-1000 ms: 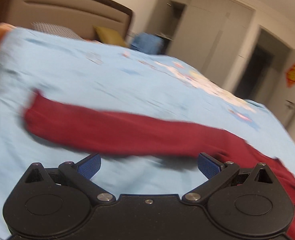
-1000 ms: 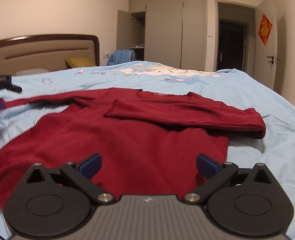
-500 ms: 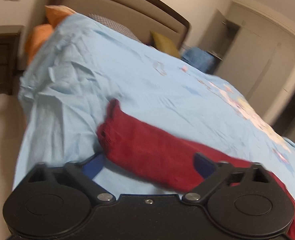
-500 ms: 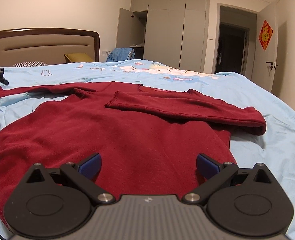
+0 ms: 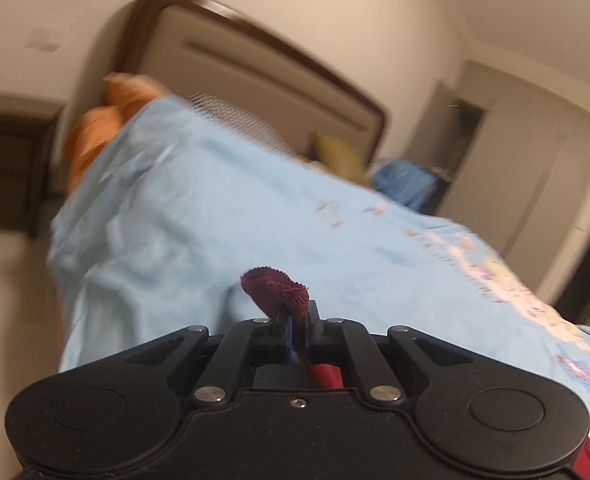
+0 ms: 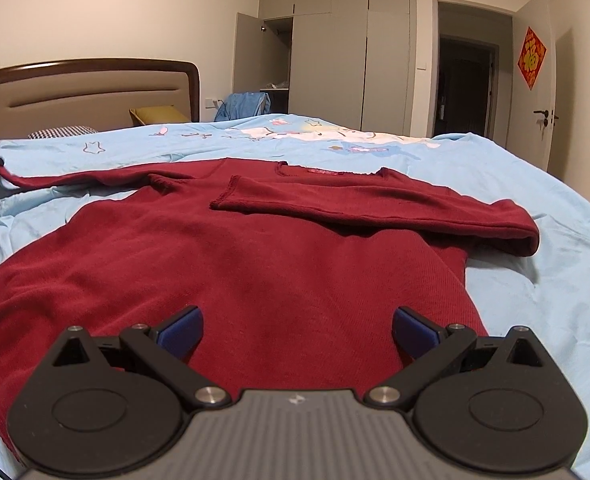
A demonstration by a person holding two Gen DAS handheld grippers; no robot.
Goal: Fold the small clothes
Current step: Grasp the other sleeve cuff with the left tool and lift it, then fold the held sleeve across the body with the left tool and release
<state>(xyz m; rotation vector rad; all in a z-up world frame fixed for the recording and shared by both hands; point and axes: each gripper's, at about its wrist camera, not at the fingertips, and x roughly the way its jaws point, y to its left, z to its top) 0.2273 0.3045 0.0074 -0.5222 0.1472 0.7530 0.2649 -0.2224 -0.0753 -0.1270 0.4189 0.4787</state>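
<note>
Pointing headboardward, apparently: left gripper (image 5: 296, 316)-pinched sleeve cuff (image 5: 275, 286).

Warm, dim indoor light; left view motion-blurred around the headboard (image 5: 255, 64), right view sharp; fisheye bending and dark corners.

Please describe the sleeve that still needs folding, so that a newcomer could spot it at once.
Start at the light blue bed cover, where a dark red sweater lies flat. One sleeve is already folded across the chest. The other sleeve stretches out straight towards the headboard side, and its cuff is pinched in the left claw.
</note>
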